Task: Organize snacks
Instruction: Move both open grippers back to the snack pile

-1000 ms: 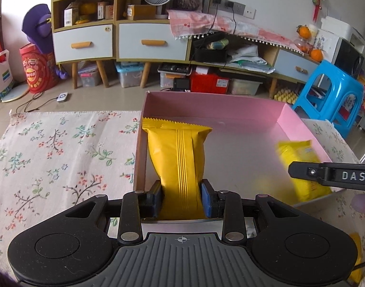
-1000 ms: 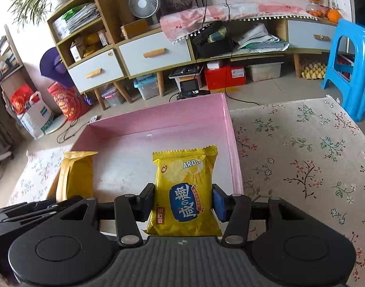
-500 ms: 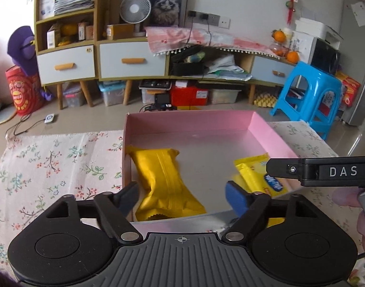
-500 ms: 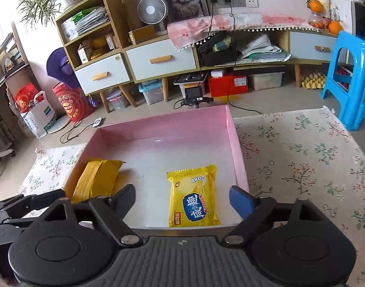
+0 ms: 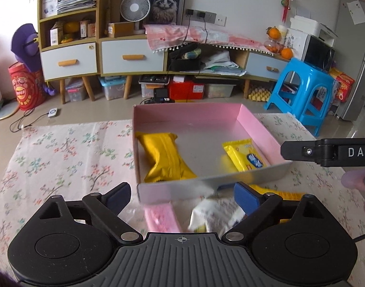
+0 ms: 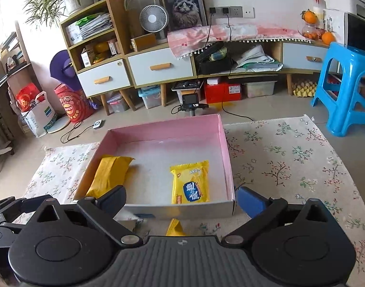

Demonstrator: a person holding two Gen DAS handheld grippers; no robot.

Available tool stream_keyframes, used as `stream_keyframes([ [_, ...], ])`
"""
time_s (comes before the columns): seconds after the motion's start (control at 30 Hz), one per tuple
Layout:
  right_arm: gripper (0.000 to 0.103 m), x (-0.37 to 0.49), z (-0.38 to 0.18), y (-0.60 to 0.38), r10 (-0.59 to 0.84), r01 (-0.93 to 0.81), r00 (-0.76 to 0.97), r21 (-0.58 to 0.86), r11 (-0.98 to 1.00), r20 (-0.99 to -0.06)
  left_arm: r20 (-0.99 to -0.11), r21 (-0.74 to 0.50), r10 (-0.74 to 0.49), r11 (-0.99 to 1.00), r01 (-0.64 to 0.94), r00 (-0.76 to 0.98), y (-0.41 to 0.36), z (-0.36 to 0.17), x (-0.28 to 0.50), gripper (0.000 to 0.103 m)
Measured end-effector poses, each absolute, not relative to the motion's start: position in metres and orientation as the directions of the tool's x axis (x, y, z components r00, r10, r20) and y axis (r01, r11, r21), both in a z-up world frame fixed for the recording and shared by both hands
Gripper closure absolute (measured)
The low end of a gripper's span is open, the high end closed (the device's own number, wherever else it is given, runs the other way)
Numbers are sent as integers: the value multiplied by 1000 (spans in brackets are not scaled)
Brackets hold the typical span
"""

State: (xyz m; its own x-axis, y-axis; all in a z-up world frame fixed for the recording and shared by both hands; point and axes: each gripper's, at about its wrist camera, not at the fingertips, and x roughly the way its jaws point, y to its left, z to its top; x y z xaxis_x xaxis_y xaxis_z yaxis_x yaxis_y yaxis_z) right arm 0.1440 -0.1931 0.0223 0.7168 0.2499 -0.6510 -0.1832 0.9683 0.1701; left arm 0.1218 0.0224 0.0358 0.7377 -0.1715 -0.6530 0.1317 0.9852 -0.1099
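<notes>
Left gripper [image 5: 182, 197], right gripper [image 6: 181, 199]: jaws opening wide, nothing between. Two yellow snack packets [image 6: 190, 184] lie inside pink box [image 6: 226, 157], frame centre. Next: approach loose packets [image 5: 214, 216] before box front squarely.

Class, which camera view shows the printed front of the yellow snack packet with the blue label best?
The right wrist view: the yellow snack packet lies flat, front fully facing the camera inside the pink box. The left wrist view shows it slanted, its near end hidden by the box's front wall.

Pink box [image 5: 259, 122] middle lies free between two yellow packets [image 5: 165, 160].
</notes>
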Motion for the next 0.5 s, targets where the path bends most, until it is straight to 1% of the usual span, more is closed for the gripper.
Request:
stream_keyframes([
  [0.2, 11, 122, 25, -189, 252, -201, 716, 154, 967, -651, -651, -131, -173, 985, 115, 739, 36, 37, 94, 5],
  [0.33, 11, 108, 23, -186, 264, -225, 715, 144, 964, -647, -654, -157, -176, 983, 96, 736, 47, 34, 79, 5],
  [0.5, 9, 89, 14, -183, 291, -258, 729, 144, 955, -619, -624, -167, -178, 982, 93, 761, 57, 30, 59, 3],
])
